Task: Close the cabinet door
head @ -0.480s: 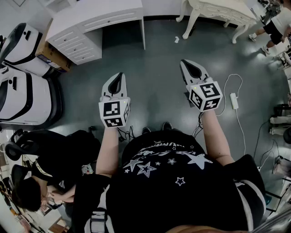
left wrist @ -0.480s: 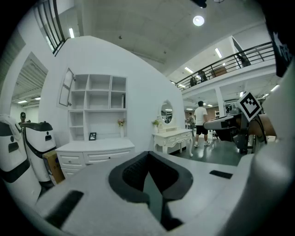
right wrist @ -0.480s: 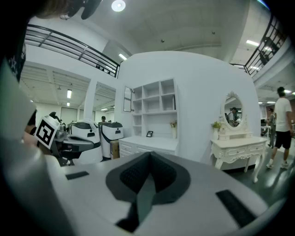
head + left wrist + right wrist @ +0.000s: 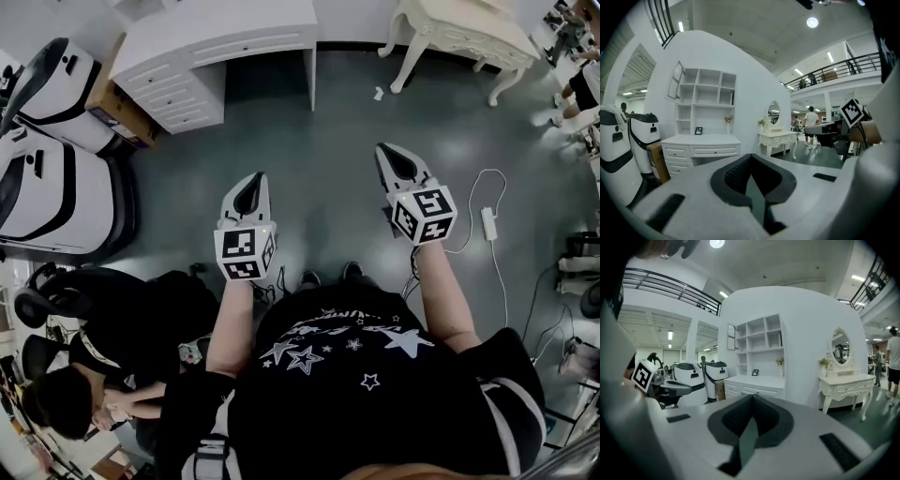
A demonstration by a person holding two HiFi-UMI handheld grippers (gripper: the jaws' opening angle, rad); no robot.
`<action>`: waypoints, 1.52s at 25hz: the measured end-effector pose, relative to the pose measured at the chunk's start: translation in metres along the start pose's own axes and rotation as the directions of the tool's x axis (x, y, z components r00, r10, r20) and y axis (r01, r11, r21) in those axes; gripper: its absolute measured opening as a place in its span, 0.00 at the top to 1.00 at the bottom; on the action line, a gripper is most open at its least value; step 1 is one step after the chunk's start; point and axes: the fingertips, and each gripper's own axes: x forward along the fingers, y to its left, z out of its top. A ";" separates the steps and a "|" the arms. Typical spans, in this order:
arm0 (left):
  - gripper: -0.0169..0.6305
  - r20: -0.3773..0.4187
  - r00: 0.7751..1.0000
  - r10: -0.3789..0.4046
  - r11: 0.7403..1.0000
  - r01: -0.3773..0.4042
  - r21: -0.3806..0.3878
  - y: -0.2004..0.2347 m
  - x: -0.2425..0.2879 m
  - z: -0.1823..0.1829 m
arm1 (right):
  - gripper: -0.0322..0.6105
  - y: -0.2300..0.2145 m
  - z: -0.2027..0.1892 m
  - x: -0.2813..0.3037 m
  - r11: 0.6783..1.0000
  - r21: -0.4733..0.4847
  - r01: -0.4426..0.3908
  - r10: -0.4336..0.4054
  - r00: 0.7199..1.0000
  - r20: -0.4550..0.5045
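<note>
Ahead, against a curved white wall (image 4: 750, 93), a white desk (image 4: 701, 147) with drawers, topped by open shelving (image 4: 705, 101) with a small picture frame (image 4: 698, 131) in a lower cell. Left of the desk's end, a cardboard box (image 4: 117, 108) and two white machines (image 4: 47, 187) with black bands. Right of the desk, a carved white dressing table (image 4: 778, 138) with an oval mirror. On the grey floor (image 4: 328, 141), near the right edge of the head view, a power strip (image 4: 489, 223) with a looping white cable. At the lower left corner of that view, a seated person (image 4: 66, 398) in black. Between the grippers and the shelving, only bare floor and then the desk itself, standing under the shelves. Up at the shelving's top left corner, well above the desktop, the cabinet door (image 4: 675, 80): a narrow framed panel, long axis upright, swung out leftward from the shelving's left edge and seen at a slant, face turned partly toward the room. Left gripper (image 4: 251, 183) and right gripper (image 4: 384, 153) side by side over the floor, well apart from the furniture, tips toward the desk, both clenched tight with jaws together on nothing.
</note>
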 end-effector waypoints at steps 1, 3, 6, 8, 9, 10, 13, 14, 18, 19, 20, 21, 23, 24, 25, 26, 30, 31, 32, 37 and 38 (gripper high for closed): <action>0.96 -0.001 1.000 0.001 1.000 -0.001 -0.008 0.006 -0.004 -0.001 | 0.94 0.004 0.001 0.004 1.000 0.004 0.002 -0.002 1.000 0.006; 0.96 0.009 1.000 -0.003 1.000 0.003 -0.018 0.017 -0.010 0.000 | 0.94 0.012 0.006 0.010 1.000 0.009 0.007 -0.007 0.999 0.034; 0.96 0.045 0.999 -0.010 1.000 0.011 -0.012 0.037 -0.009 0.011 | 0.94 0.018 0.020 0.021 1.000 0.014 0.023 -0.024 0.996 0.091; 0.96 0.060 0.998 -0.006 1.000 0.007 -0.008 0.050 -0.003 0.018 | 0.94 0.019 0.026 0.029 0.999 0.024 0.030 -0.033 0.994 0.107; 0.93 0.064 0.998 -0.008 1.000 0.009 -0.011 0.053 0.000 0.021 | 0.94 0.018 0.028 0.031 0.999 0.029 0.028 -0.031 0.993 0.110; 0.81 0.070 0.997 -0.016 1.000 0.017 -0.015 0.054 0.004 0.024 | 0.94 0.016 0.029 0.033 0.999 0.032 0.025 -0.028 0.993 0.111; 0.54 0.107 0.993 -0.042 0.999 0.045 -0.025 0.057 0.017 0.038 | 0.94 0.004 0.037 0.044 0.999 0.043 0.034 -0.039 0.992 0.117; 0.43 0.119 0.992 -0.045 0.998 0.049 -0.028 0.059 0.021 0.041 | 0.94 0.000 0.039 0.049 0.998 0.051 0.038 -0.044 0.992 0.121; 0.24 0.145 0.989 -0.042 0.998 0.048 -0.039 0.072 0.037 0.042 | 0.94 -0.014 0.040 0.079 0.996 0.083 0.031 -0.042 0.990 0.132; 0.22 0.152 0.988 -0.037 0.998 0.043 -0.038 0.077 0.043 0.042 | 0.94 -0.019 0.039 0.089 0.996 0.086 0.028 -0.040 0.990 0.132; 0.21 0.156 0.987 -0.028 0.999 0.035 -0.042 0.084 0.050 0.042 | 0.94 -0.026 0.039 0.101 0.996 0.090 0.025 -0.037 0.991 0.132; 0.19 0.155 0.988 -0.014 0.998 0.022 -0.052 0.092 0.058 0.042 | 0.94 -0.032 0.040 0.114 0.995 0.096 0.021 -0.034 0.990 0.134; 0.18 0.143 0.989 0.027 0.996 -0.015 -0.085 0.114 0.074 0.039 | 0.94 -0.045 0.042 0.145 0.993 0.114 0.004 -0.020 0.990 0.138; 0.17 0.136 0.989 0.051 0.994 -0.038 -0.100 0.127 0.082 0.039 | 0.94 -0.052 0.043 0.162 0.992 0.122 -0.008 -0.009 0.990 0.139; 0.17 0.130 0.989 0.076 0.992 -0.062 -0.110 0.139 0.091 0.040 | 0.94 -0.058 0.046 0.181 0.992 0.127 -0.020 0.002 0.990 0.139; 0.17 0.124 0.987 0.100 0.990 -0.086 -0.116 0.150 0.101 0.043 | 0.94 -0.066 0.050 0.199 0.991 0.127 -0.032 0.014 0.990 0.137; 0.17 0.121 0.975 0.189 0.978 -0.176 -0.109 0.190 0.148 0.069 | 0.94 -0.099 0.080 0.275 0.990 0.102 -0.093 0.078 0.986 0.145; 0.17 0.123 0.971 0.207 0.975 -0.194 -0.110 0.199 0.161 0.077 | 0.94 -0.106 0.088 0.295 0.990 0.095 -0.108 0.093 0.985 0.148; 0.17 0.124 0.967 0.223 0.971 -0.209 -0.114 0.210 0.174 0.083 | 0.94 -0.111 0.095 0.315 0.989 0.088 -0.122 0.108 0.983 0.149; 0.17 0.111 0.952 0.287 0.953 -0.272 -0.131 0.256 0.235 0.103 | 0.94 -0.125 0.125 0.408 0.977 0.043 -0.210 0.203 0.969 0.138; 0.17 0.107 0.949 0.296 0.951 -0.282 -0.130 0.263 0.246 0.106 | 0.94 -0.127 0.129 0.424 0.973 0.028 -0.231 0.225 0.965 0.133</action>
